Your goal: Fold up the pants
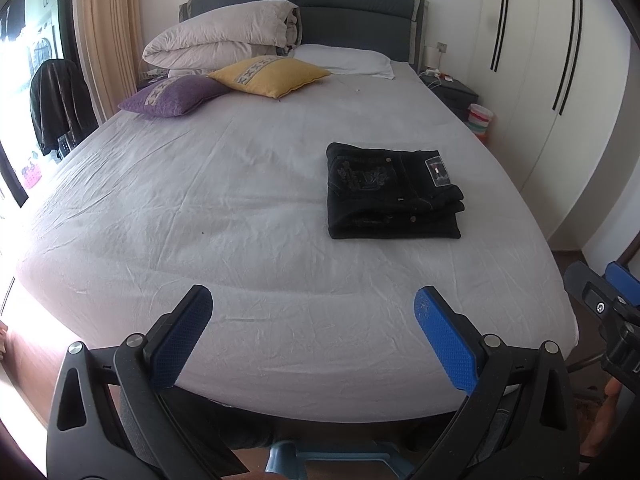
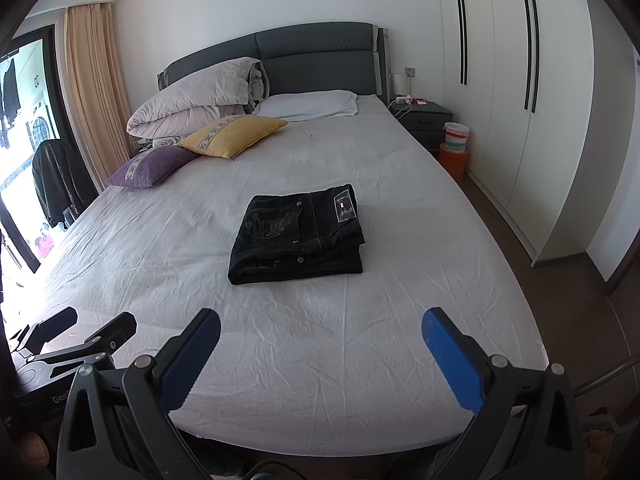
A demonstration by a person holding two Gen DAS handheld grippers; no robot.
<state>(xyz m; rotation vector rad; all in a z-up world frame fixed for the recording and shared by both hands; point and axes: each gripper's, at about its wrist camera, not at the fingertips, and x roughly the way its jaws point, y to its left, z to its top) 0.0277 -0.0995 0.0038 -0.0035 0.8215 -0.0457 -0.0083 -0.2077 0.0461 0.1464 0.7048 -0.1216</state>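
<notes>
Left wrist view. The left tongs [image 1: 313, 304] stand wide apart over the foot of the bed [image 1: 200, 208], holding nothing. The black pants [image 1: 390, 192] lie folded into a compact stack on the grey sheet, ahead and to the right of the tongs and well apart from them, a label patch facing up. A purple cushion [image 1: 172, 96], a yellow cushion [image 1: 268, 76] and a rolled duvet [image 1: 224, 36] sit near the headboard [image 1: 352, 12]. Part of the right tongs appears at the right edge.

Right wrist view. The right tongs [image 2: 320, 326] are likewise spread wide and empty above the bed's foot. The folded pants [image 2: 298, 236] lie ahead near mid-bed, slightly left of centre. A white wardrobe [image 2: 500, 80] lines the right wall.
</notes>
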